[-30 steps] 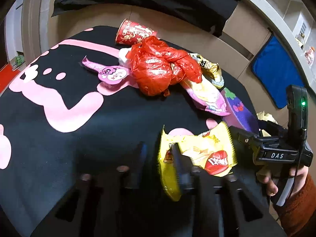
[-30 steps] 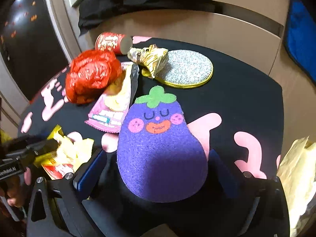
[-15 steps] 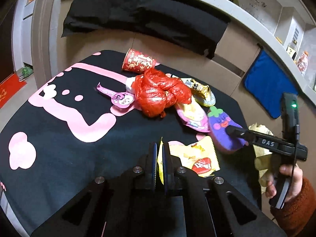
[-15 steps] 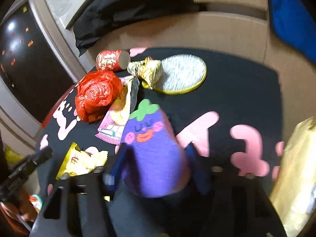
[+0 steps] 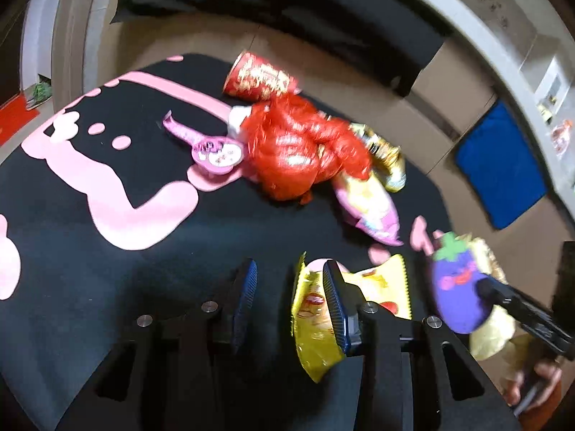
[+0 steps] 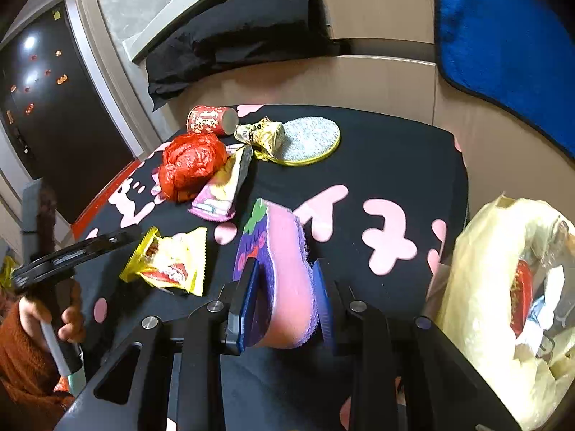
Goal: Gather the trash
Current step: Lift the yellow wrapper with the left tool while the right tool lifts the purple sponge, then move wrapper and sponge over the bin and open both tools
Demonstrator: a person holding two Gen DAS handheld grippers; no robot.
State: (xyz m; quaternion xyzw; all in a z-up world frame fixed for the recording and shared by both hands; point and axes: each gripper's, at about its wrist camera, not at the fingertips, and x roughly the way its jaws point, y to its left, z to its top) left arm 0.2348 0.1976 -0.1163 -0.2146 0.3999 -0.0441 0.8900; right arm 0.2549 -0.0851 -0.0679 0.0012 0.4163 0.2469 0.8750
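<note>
1. Well, the right gripper [image 6: 284,301] has its jaws closing on the purple eggplant coaster [image 6: 276,280], which stands on edge between the blue pads, its pink backing turned to the right pad.
2. Seen from the left wrist, that coaster [image 5: 458,287] is lifted clear of the counter's right edge, in front of a pale yellow bag [image 5: 492,330].
3. The left gripper [image 5: 289,298] has its jaws opening; the yellow snack wrapper [image 5: 316,319] sits by the right pad, and I cannot tell whether the pad still touches it.
4. From the right wrist, that wrapper [image 6: 169,264] lies on the black counter [image 6: 377,165] near its front left part.
5. Toward the far edge sit a crumpled red plastic bag [image 6: 192,165], a pink snack packet [image 6: 222,194] leaning on it, a tipped red paper cup [image 6: 210,120], a gold foil wrapper [image 6: 262,134] and a round silver coaster [image 6: 309,140].
6. The pale bag [image 6: 503,287] hangs open off the counter's right edge, with trash inside.
</note>
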